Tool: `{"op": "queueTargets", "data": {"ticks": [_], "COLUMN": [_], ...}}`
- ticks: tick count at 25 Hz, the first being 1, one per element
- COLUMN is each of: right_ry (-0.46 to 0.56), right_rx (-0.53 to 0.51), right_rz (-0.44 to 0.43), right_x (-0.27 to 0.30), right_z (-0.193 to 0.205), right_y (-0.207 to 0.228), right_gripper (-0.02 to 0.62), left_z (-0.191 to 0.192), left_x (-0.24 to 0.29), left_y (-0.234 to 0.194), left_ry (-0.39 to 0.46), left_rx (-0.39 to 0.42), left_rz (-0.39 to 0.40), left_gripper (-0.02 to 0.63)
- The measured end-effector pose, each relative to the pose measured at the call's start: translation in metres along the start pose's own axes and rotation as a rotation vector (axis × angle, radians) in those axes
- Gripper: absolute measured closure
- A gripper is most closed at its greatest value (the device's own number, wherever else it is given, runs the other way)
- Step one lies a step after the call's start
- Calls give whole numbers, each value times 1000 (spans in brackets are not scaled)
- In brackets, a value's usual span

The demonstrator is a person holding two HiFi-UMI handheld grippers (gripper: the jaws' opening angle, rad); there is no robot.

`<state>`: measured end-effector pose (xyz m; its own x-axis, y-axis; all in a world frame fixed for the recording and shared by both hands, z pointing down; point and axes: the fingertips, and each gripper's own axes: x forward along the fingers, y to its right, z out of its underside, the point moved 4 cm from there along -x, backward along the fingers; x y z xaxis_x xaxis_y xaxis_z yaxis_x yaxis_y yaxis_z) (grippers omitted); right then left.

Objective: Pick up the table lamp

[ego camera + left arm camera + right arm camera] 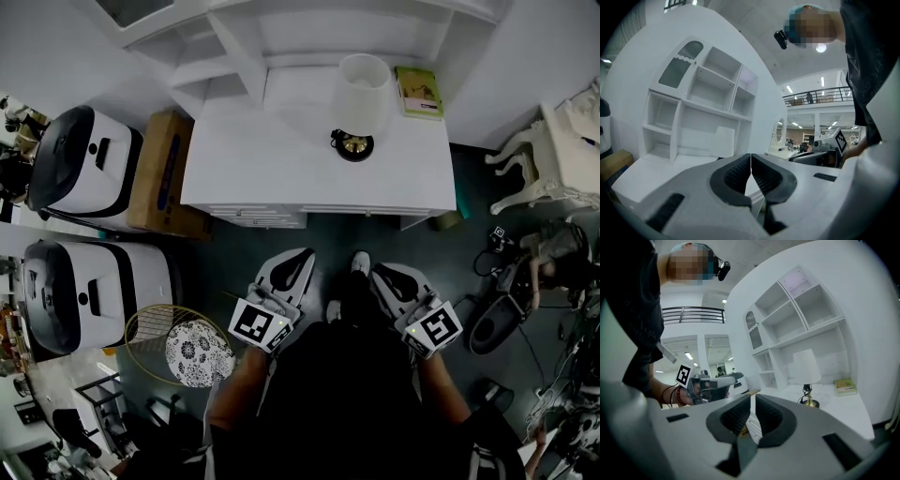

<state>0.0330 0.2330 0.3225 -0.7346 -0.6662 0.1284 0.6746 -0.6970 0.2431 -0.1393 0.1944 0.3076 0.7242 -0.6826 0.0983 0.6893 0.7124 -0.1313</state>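
The table lamp (pixel 361 94) stands upright on the white desk (pixel 272 169), toward its back right; it has a white shade and a brass and black base (pixel 353 144). In the right gripper view the lamp (pixel 806 367) shows ahead and to the right, well beyond the jaws. The left gripper view shows its shade (pixel 724 140) in front of the shelves. My left gripper (pixel 302 257) and right gripper (pixel 378 271) hang close to my body over the dark floor, short of the desk's front edge. Both are shut with nothing in them, as their own views show (pixel 750 157) (pixel 751 398).
A green book (pixel 418 91) lies right of the lamp. A white shelf unit (pixel 309 37) rises behind the desk. A cardboard box (pixel 159 169) and two white appliances (pixel 80 159) stand left. A wire basket (pixel 178 342) sits at lower left; a white ornate chair (pixel 553 150) and cables are at right.
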Motion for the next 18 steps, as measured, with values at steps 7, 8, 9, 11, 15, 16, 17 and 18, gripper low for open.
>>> {"op": "queueTargets", "data": {"ticks": [7,8,9,11,15,16,17,18], "right_ry": [-4,-10,-14,-17,-15,-19,-22,-24], "right_rx": [27,26,27,39,47,48,49,49], "right_rz": [8,13,15,13,2,0,-3,-6], "right_x": [20,22,24,28,38,40,42,45], "right_z": [-11,-12,-12,-14,-20,-20,-21,-21], "right_y": [52,59,67,81,104,110,116,121], "right_gripper": [546,546,546,546,546,546,546,546], "left_z": [-6,-7,-7,-8,-12,-13,-14,-14], "left_x": [47,54,61,73,97,102,107,112], "left_y": [-23,-26,-28,-33,-40,-42,-44,-46], "left_ry": [-19,-21,-23,-30,-39,-40,-42,-44], "left_rx": [1,4,7,10,9,9,7,6], "left_rz": [3,4,5,5,8,9,8,7], "left_gripper": [588,588,588,588,588,588,588,588]}}
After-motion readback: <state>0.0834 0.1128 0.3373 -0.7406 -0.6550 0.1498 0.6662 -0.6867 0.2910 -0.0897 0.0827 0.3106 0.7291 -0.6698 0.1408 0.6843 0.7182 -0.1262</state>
